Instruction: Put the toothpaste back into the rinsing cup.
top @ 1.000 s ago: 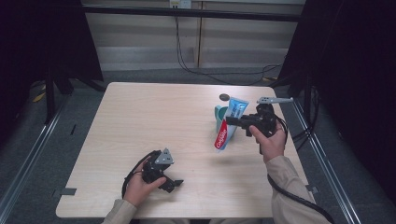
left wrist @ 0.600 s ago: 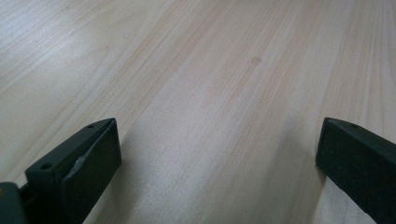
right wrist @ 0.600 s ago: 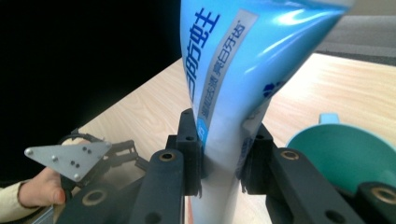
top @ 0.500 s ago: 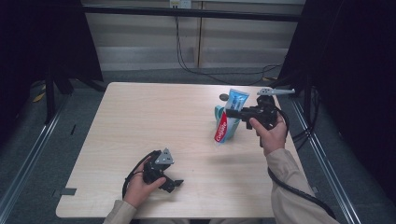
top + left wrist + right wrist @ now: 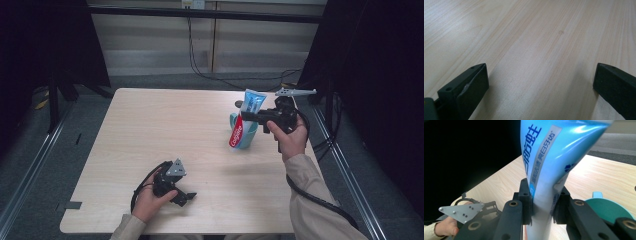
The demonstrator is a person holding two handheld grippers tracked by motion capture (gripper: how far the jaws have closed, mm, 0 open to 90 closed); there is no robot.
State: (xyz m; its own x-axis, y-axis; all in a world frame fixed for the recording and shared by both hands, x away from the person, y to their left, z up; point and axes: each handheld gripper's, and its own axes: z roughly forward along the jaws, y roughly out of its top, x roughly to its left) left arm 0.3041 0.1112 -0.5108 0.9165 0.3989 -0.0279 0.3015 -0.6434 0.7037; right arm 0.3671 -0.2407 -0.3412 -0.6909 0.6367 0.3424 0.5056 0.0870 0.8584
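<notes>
Table [image 5: 165,125] centre and left open to me | toothpaste tube [image 5: 243,120] and teal cup [image 5: 247,137] block right edge

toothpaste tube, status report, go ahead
Right tool shut on toothpaste tube, held upright above teal cup. Left tool open, resting on table. Nothing in the way.

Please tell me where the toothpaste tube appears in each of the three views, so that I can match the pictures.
High view: the toothpaste tube stands right of centre, over the teal cup, held by the right hand-held gripper.
Left gripper view: it is not in this picture.
Right gripper view: the tube rises through the centre, clamped between the jaws.
Shared landmark: the wooden table.
</notes>
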